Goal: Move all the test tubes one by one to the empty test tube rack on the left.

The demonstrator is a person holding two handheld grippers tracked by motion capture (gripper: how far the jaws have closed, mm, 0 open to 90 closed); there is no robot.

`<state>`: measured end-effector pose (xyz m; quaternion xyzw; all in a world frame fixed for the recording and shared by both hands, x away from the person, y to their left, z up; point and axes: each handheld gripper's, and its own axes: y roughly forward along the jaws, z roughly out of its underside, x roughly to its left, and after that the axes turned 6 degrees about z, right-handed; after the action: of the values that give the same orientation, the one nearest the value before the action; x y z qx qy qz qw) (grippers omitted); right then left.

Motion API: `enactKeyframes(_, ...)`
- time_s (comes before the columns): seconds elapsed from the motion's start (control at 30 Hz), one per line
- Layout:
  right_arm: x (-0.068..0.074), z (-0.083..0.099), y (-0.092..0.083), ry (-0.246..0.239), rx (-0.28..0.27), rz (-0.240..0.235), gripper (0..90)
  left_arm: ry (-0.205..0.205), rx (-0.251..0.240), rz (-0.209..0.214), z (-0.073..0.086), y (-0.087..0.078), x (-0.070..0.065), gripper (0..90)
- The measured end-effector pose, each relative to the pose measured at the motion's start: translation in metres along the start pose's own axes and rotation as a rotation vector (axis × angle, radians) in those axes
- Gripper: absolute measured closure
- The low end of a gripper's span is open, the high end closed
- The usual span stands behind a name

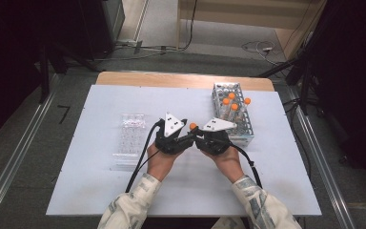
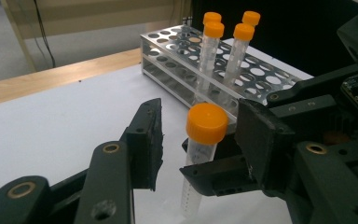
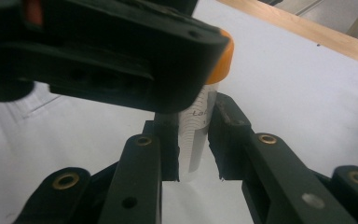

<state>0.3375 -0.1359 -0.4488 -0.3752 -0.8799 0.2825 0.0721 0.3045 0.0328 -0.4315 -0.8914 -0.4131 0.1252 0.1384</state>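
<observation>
A clear well plate [image 1: 129,136] lies at nine o'clock on the white table [image 1: 90,186]. At centre, the left gripper [image 1: 187,137] has its jaws spread wide around the orange cap of an upright tube [image 2: 201,149], apparently not touching. The right gripper [image 3: 193,151], at three o'clock, clamps the tube's body below; a metal rack [image 1: 233,114] stands at one o'clock.
</observation>
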Motion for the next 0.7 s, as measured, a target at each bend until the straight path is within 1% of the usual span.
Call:
enactKeyframes(0.1, 0.0012, -0.0004, -0.0005, -0.004, -0.001, -0.003, 71.8, 0.003, 0.007, 0.003, 0.0002, 0.0015, -0.0011, 58.6)
enactKeyframes(0.13, 0.0012, -0.0004, -0.0005, -0.004, -0.001, -0.003, 71.8, 0.005, 0.010, 0.001, 0.0003, 0.0019, -0.0015, 58.6)
enactKeyframes(0.17, 0.0018, -0.0004, -0.0005, -0.004, -0.002, -0.007, 71.7, 0.003, 0.006, -0.001, 0.0005, 0.0023, -0.0018, 62.3)
enactKeyframes(0.33, 0.0031, -0.0003, 0.0001, -0.004, 0.001, -0.010, 71.7, 0.018, 0.012, -0.006, 0.0007, 0.0033, -0.0022, 68.5)
enactKeyframes(0.63, 0.0031, -0.0001, 0.0003, -0.003, 0.001, -0.012, 71.6, 0.016, 0.012, -0.008, 0.0006, 0.0032, -0.0018, 69.6)
enactKeyframes(0.7, 0.0029, 0.0000, 0.0004, -0.003, 0.001, -0.016, 69.9, 0.017, 0.011, -0.009, 0.0007, 0.0033, -0.0018, 69.8)
